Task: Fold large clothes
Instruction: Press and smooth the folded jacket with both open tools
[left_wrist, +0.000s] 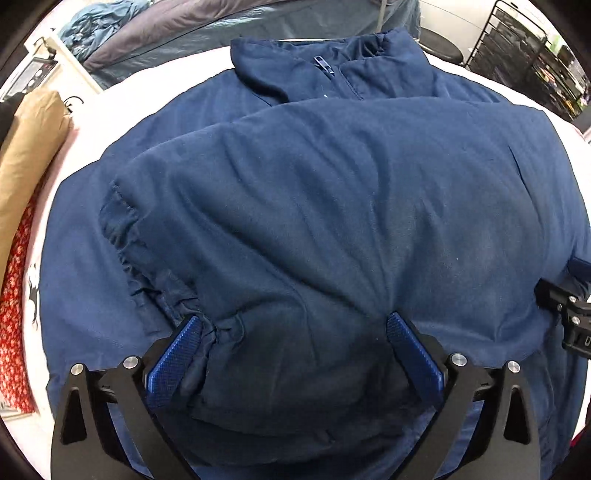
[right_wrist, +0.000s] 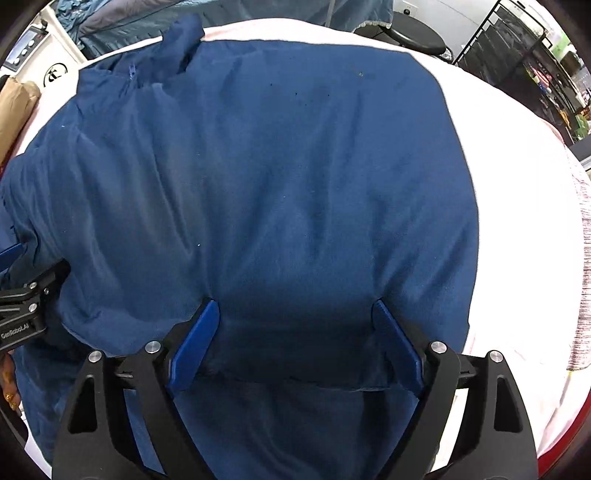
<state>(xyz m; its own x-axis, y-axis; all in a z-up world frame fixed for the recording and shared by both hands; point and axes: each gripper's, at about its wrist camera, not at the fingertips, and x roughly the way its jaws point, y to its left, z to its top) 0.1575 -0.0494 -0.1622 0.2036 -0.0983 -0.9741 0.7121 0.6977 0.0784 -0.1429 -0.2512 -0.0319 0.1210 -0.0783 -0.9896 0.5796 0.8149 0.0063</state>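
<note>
Both wrist views are bright and evenly lit, looks like soft overhead room light. The white cloth-covered surface (right_wrist: 517, 229) is blown out to near pure white with barely any texture left. The big navy blue fleece jacket (left_wrist: 314, 206) reads fine, folds and stitching sharp enough. A dark soft shadow sits right between the blue-padded fingers in each view, darkest under the right gripper (right_wrist: 295, 306). Heavy fisheye bend everywhere, straight edges bulge outward, black vignette in the corners. The black wire rack (left_wrist: 532, 55) at the rim is squashed and a bit soft.
</note>
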